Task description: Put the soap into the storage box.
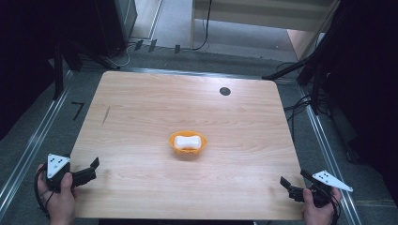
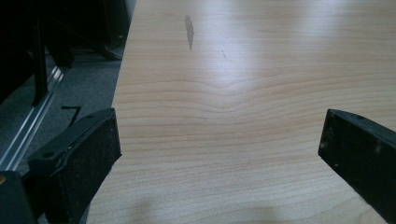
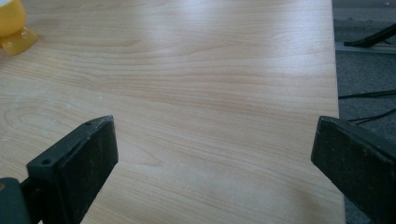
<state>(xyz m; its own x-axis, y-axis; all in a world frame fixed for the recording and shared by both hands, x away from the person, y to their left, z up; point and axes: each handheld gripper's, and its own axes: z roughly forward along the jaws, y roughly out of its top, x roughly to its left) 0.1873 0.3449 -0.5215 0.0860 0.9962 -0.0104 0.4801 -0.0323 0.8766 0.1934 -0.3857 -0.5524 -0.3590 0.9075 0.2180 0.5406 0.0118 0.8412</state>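
Observation:
An orange bowl [image 1: 187, 142] sits at the middle of the wooden table [image 1: 141, 108], with a white bone-shaped object [image 1: 189, 140] lying in it. My left gripper [image 1: 92, 168] rests at the table's near left corner, open, nothing between its jaws. My right gripper [image 1: 294, 180] is at the near right corner, also open and empty. In the left gripper view the left gripper [image 2: 219, 135] stands wide apart over bare wood. In the right gripper view the right gripper [image 3: 215, 140] is spread wide, and the bowl's edge [image 3: 13, 25] shows at the top left.
A small black round mark [image 1: 225, 91] lies near the table's far edge. A dark streak [image 1: 106, 115] marks the wood at the left. Metal rails [image 1: 28, 145] run along both sides of the table, and cables [image 1: 300, 105] lie on the floor to the right.

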